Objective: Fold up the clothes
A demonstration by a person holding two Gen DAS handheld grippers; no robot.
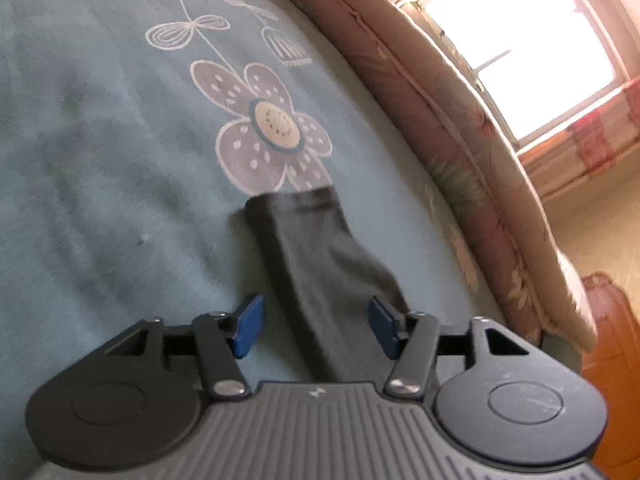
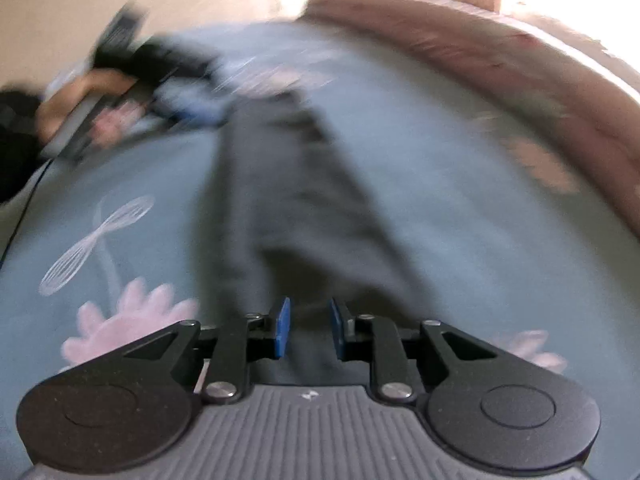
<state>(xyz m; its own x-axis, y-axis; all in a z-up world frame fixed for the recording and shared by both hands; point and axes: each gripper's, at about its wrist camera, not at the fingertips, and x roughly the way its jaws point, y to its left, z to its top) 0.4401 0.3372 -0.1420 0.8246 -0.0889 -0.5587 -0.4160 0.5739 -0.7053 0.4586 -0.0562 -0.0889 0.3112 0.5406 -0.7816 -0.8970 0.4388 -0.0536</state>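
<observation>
A dark grey sock [image 1: 320, 260] lies stretched out on a blue flower-print bedsheet [image 1: 100, 160]. My left gripper [image 1: 316, 326] hovers over its near end, open, with the blue pads well apart on either side of the sock and not pressing it. The right wrist view is blurred. There the sock [image 2: 288, 184] runs away from my right gripper [image 2: 309, 328], whose pads stand a narrow gap apart just past the sock's near tip, with only sheet showing between them. A person's hand [image 2: 80, 96] holding the left gripper shows at the sock's far end.
A pink floral quilt [image 1: 440, 120] is rolled along the bed's right side, under a bright window [image 1: 520, 40]. Orange wooden furniture [image 1: 616, 360] stands beyond the bed at lower right. The sheet [image 2: 460, 240] spreads wide around the sock.
</observation>
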